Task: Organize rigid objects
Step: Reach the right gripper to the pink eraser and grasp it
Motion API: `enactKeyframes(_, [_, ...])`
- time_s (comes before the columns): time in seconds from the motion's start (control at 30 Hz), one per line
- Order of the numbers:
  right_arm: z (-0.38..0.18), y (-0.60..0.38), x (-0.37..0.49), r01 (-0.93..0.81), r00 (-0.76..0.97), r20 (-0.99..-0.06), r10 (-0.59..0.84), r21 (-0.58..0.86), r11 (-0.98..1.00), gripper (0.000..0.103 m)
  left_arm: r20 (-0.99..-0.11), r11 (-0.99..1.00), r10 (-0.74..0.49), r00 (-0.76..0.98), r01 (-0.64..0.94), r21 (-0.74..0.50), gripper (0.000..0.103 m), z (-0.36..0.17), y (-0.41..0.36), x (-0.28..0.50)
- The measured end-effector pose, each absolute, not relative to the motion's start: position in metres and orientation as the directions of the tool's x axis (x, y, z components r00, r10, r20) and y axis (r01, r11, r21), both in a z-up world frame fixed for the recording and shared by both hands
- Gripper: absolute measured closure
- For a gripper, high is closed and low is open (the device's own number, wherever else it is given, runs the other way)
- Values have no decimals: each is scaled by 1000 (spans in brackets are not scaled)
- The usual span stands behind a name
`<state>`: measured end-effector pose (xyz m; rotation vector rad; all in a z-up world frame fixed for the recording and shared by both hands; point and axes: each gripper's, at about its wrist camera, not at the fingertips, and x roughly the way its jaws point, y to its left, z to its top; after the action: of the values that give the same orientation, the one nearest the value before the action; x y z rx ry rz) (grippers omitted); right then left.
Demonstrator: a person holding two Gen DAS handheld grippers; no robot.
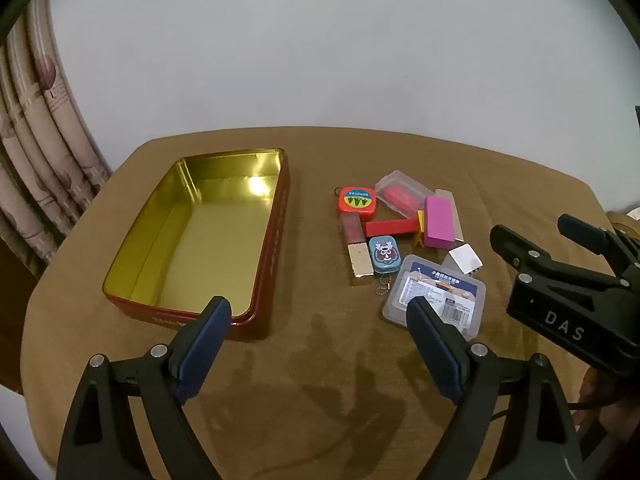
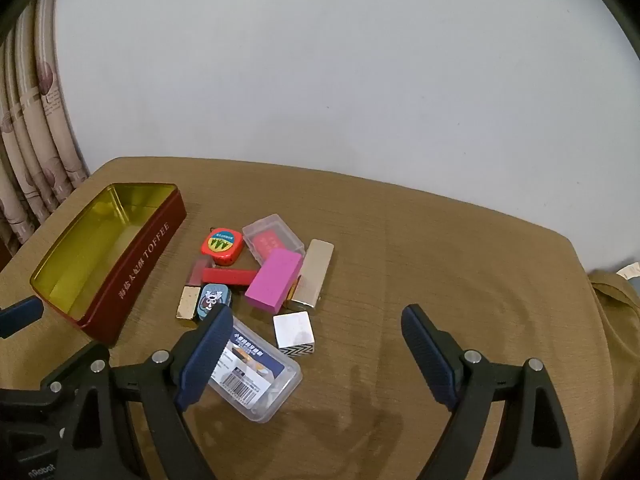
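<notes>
An open red tin with a gold inside point(image 1: 224, 240) stands empty on the brown table; it also shows in the right wrist view point(image 2: 132, 256). To its right lies a heap: an orange tape measure point(image 1: 357, 200), a pink block point(image 1: 439, 222), a red bar point(image 1: 390, 227), a blue cartoon tin point(image 1: 384, 255), a gold-ended bar point(image 1: 359, 258), a clear box with a red item point(image 1: 402, 193), a white cube point(image 2: 294, 330) and a labelled clear case point(image 1: 438, 294). My left gripper point(image 1: 320, 312) is open and empty, in front of the tin. My right gripper point(image 2: 316, 320) is open and empty, just in front of the heap.
The table wears a brown cloth point(image 2: 460, 280), which falls away at the far and right edges. A patterned curtain point(image 1: 44, 152) hangs at the left. A plain white wall stands behind. The right gripper's body shows at the right of the left wrist view point(image 1: 568, 280).
</notes>
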<state>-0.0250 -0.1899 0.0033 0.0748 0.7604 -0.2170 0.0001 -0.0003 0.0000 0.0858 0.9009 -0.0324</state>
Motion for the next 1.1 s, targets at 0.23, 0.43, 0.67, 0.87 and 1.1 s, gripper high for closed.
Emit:
enactKeyframes(0.23, [7, -187, -27, 223, 708, -685, -169, -9, 975, 14, -780, 997, 0, 626, 60, 48, 16, 1, 2, -4])
enactKeyframes(0.43, [6, -186, -26, 218, 704, -687, -183, -37, 975, 14, -784, 998, 1, 621, 52, 43, 16, 0, 9, -10])
enactKeyframes(0.67, [-5, -189, -21, 204, 690, -710, -142, 3, 979, 14, -802, 998, 0, 598, 50, 37, 16, -6, 15, -1])
enactKeyframes(0.87, [-15, -187, -15, 204, 682, -714, -158, -22, 979, 14, -806, 999, 2, 592, 40, 33, 16, -12, 22, 1])
enactKeyframes(1.1, [-28, -188, 2, 197, 667, -735, -124, 13, 980, 15, -813, 999, 11, 582, 27, 33, 16, -21, 29, 3])
